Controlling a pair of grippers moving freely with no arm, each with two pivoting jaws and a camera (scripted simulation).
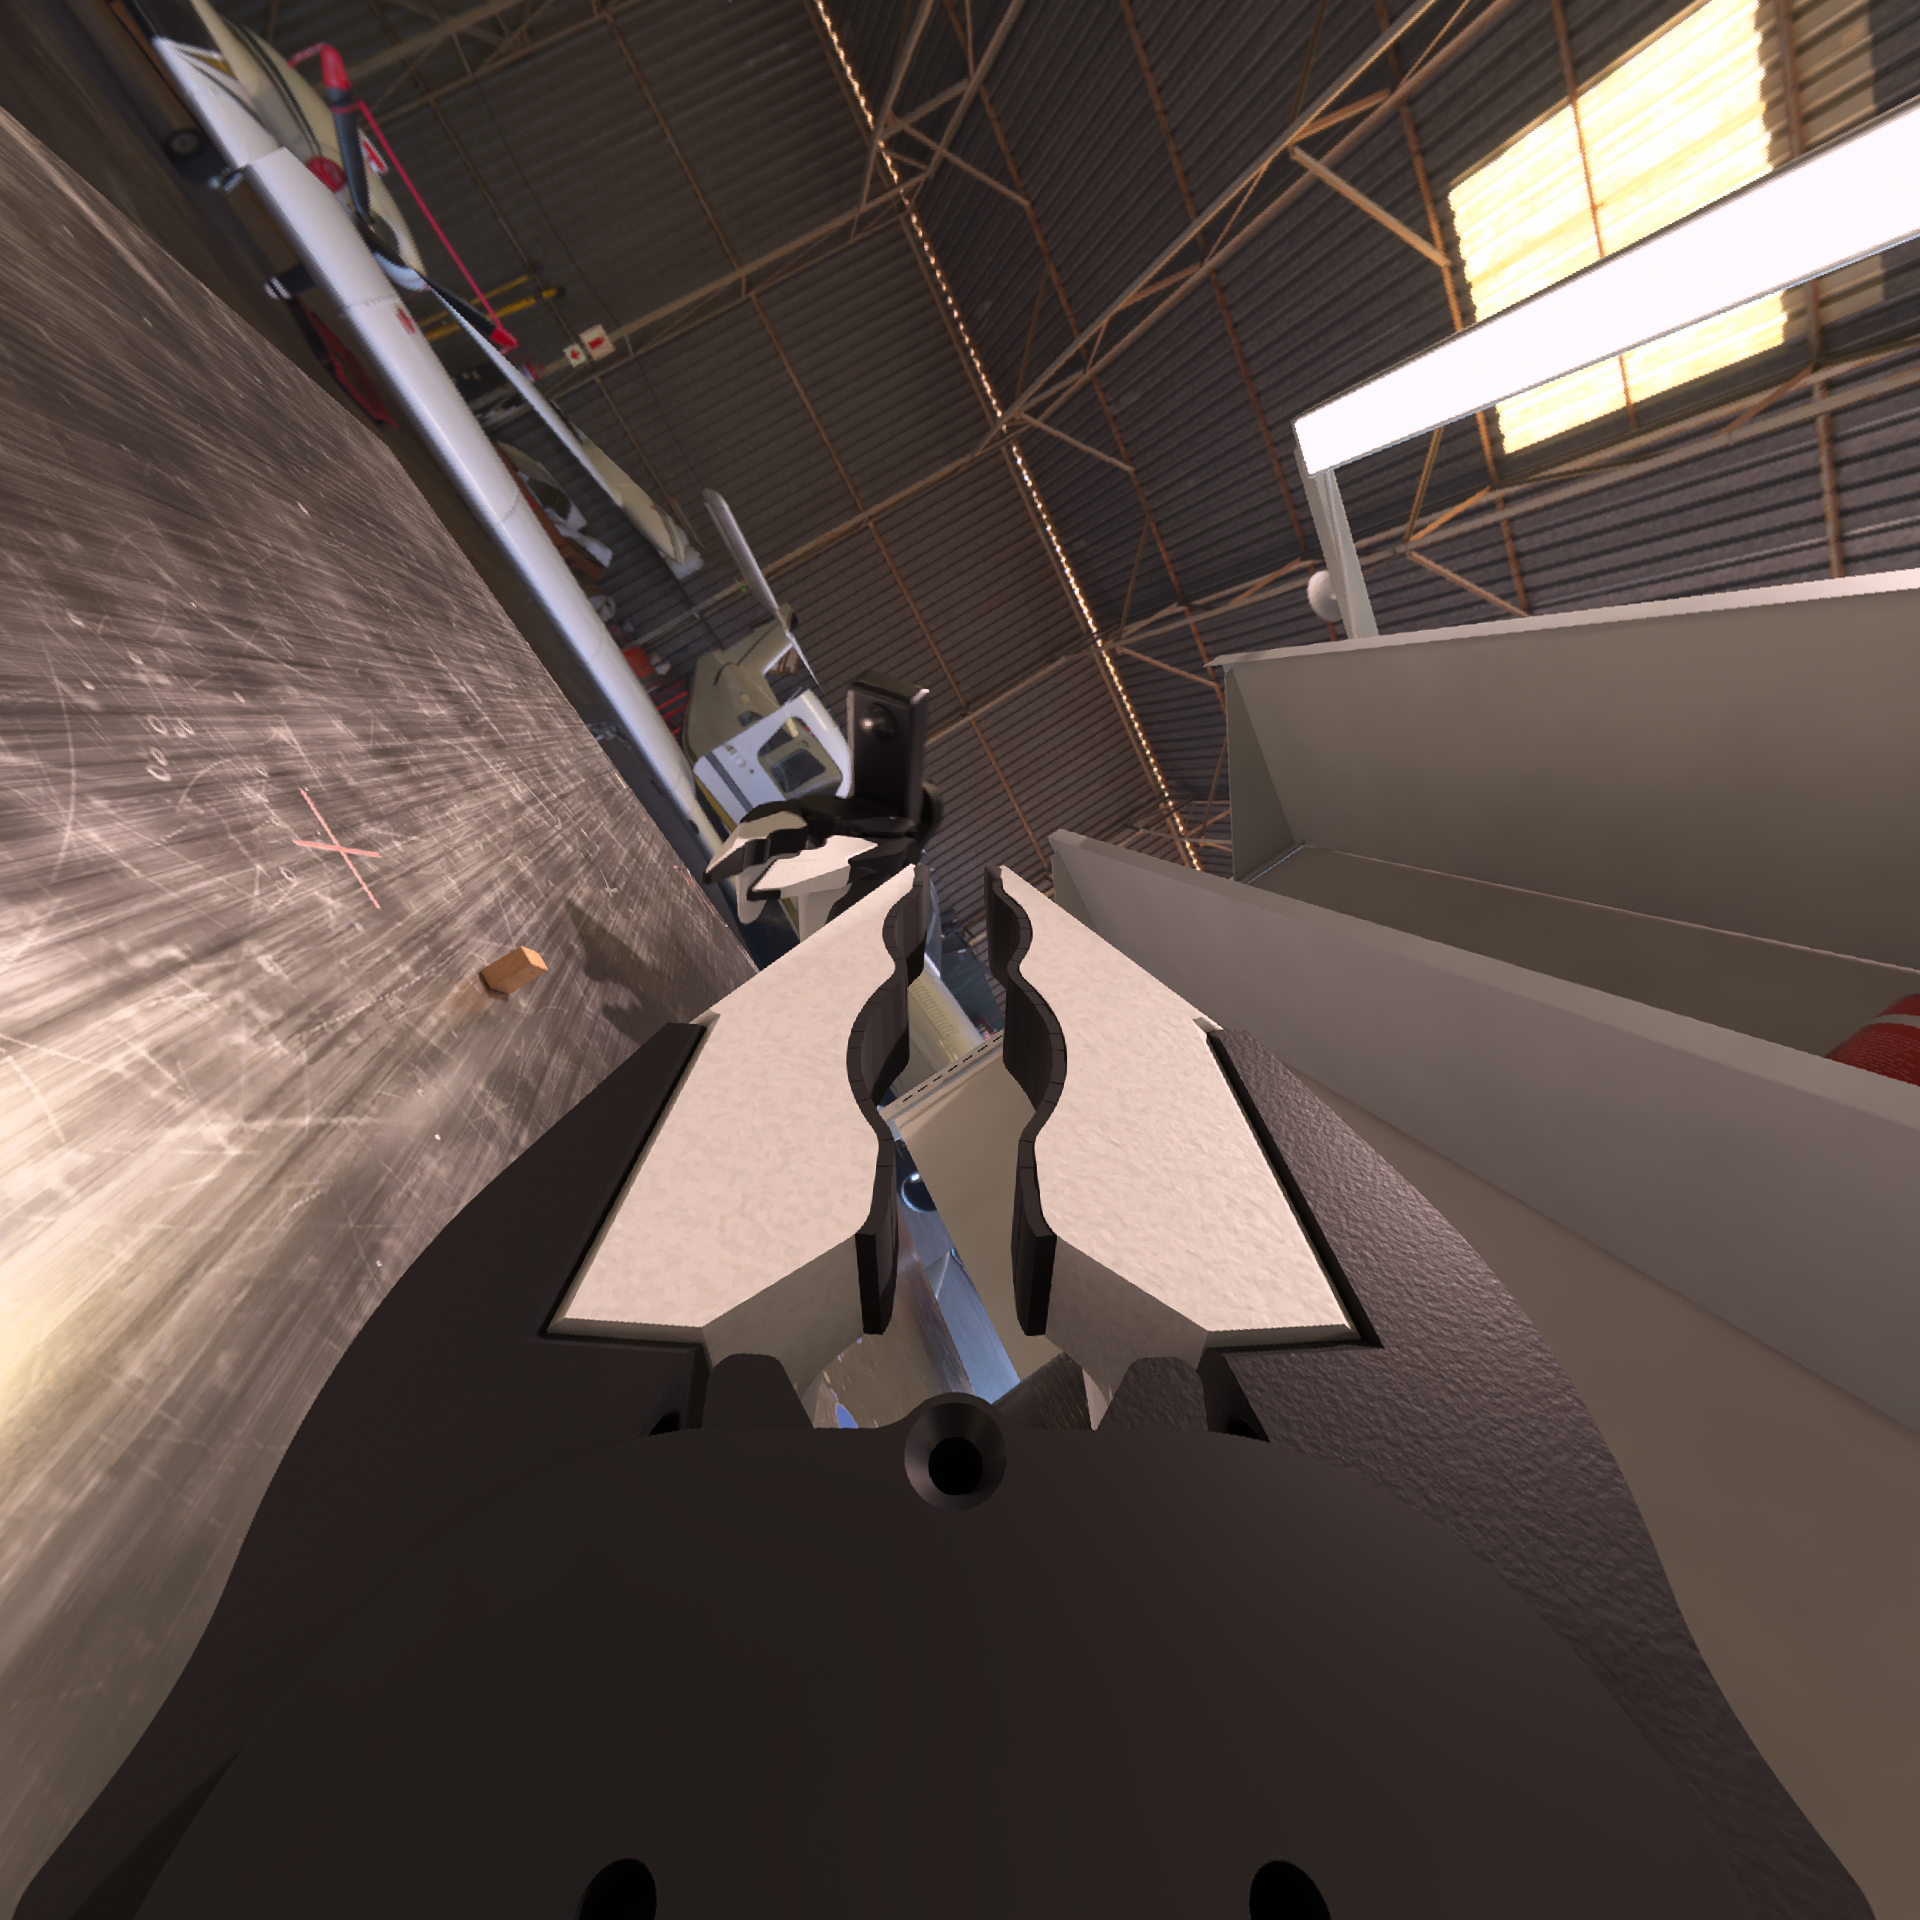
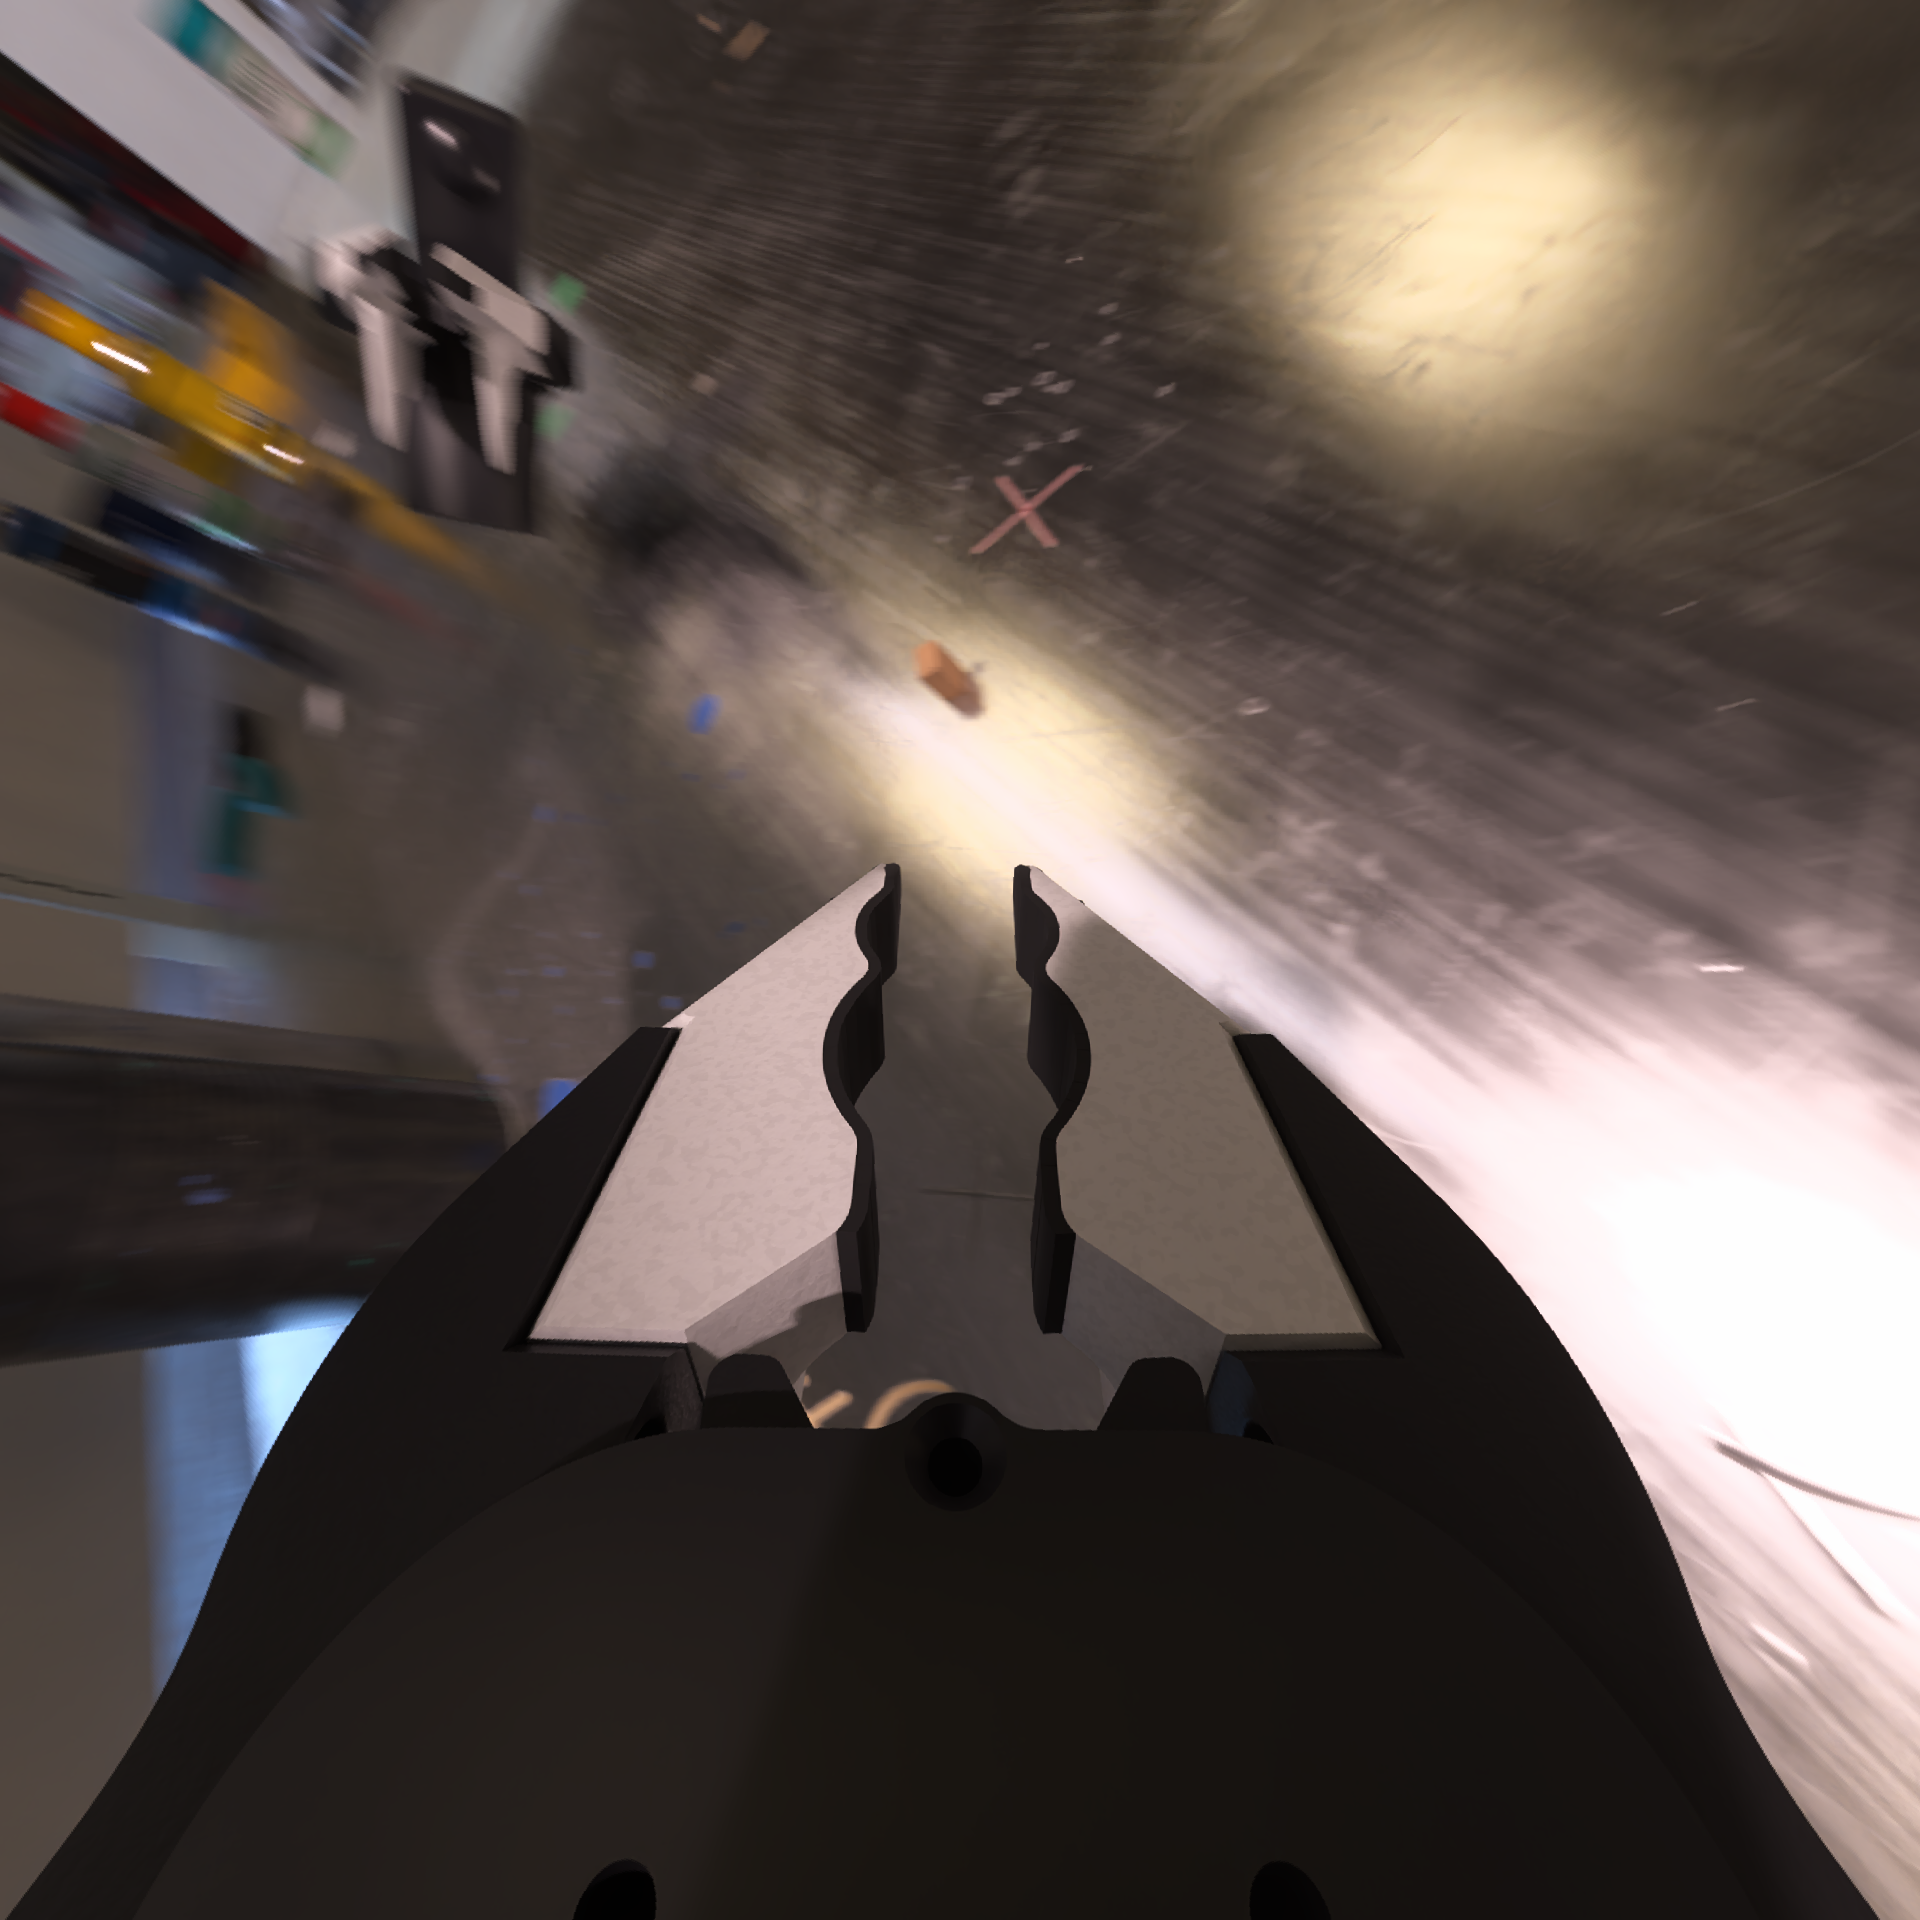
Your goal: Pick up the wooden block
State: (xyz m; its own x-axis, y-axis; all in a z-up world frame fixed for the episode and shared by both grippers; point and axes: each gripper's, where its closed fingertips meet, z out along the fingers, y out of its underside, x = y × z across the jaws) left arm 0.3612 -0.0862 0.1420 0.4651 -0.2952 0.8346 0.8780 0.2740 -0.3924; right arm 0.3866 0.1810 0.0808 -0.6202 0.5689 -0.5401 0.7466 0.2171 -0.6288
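Note:
A small wooden block [image 1: 513, 970] lies on a scratched dark metal table [image 1: 187, 727], left of my left gripper [image 1: 953, 881], which is open, empty and raised off the table, pointing past its edge. The right gripper [image 1: 798, 854] shows farther off in that view, above the table's far edge. In the right wrist view the block [image 2: 948, 676] lies ahead, slightly left of centre. My right gripper [image 2: 956, 879] is open and empty, a good distance short of the block. The left gripper [image 2: 447, 353] shows at upper left, blurred.
A pink X mark [image 1: 338, 847] is drawn on the table beyond the block, and shows in the right wrist view [image 2: 1023, 511]. Grey shelving or bins [image 1: 1507, 935] stand close on the right of the left gripper, one holding a red object [image 1: 1886, 1034]. A hangar surrounds the table.

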